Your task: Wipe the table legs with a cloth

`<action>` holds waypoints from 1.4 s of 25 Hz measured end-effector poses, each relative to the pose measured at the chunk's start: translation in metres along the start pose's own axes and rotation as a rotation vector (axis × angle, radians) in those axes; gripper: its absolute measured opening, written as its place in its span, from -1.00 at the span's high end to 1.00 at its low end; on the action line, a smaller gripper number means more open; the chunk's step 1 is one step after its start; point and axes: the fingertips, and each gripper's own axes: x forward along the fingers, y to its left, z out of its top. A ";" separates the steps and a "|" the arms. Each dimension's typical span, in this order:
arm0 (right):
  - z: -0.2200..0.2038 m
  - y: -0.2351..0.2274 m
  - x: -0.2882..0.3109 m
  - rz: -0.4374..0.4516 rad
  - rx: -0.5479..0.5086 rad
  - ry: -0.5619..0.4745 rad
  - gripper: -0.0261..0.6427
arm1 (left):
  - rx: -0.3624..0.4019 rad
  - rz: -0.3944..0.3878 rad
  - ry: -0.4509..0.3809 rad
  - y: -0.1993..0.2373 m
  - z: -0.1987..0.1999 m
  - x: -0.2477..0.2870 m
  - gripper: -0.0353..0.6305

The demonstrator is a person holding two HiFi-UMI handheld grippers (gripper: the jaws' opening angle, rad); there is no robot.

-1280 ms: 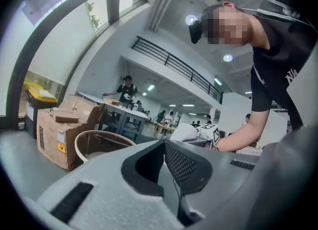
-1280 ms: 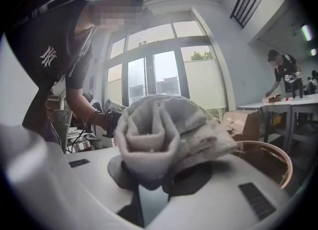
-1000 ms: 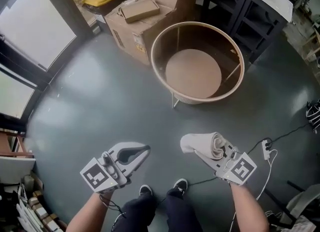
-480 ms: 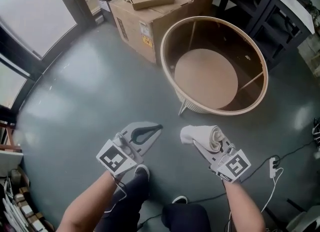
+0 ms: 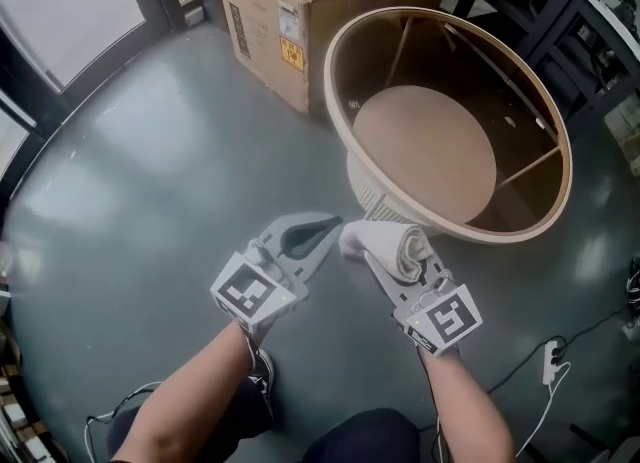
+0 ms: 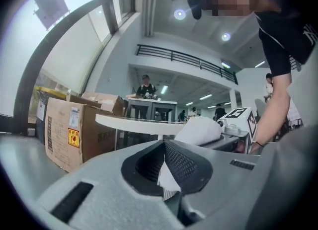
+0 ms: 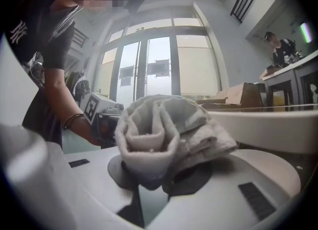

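A round table with a pale wooden rim and a lower shelf stands just ahead; thin legs run between the two. My right gripper is shut on a rolled white cloth, whose front end sits just short of the near rim. In the right gripper view the cloth fills the jaws of the right gripper, with the rim close on the right. My left gripper is shut and empty beside the cloth. The left gripper points at the rim.
A large cardboard box stands behind the table at the left. Black shelving is at the far right. A cable with a plug lies on the grey floor to my right. Window frames line the left side.
Both grippers have moved forward to the table's near rim and drawn closer together. The table now fills more of the view. The cloth stays in the right gripper.
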 end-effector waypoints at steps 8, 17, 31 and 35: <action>-0.025 -0.020 0.030 -0.089 -0.140 -0.037 0.67 | 0.082 0.026 -0.069 0.004 -0.034 0.016 0.88; -0.031 -0.046 0.043 -0.107 -0.067 -0.057 0.67 | 0.180 0.030 -0.087 0.021 -0.030 0.022 0.88; -0.141 -0.058 0.044 -0.131 0.051 -0.043 0.67 | 0.145 0.004 -0.034 0.020 -0.102 0.019 0.88; -0.166 -0.061 0.049 -0.138 0.047 -0.041 0.67 | 0.136 -0.004 -0.018 0.024 -0.122 0.022 0.88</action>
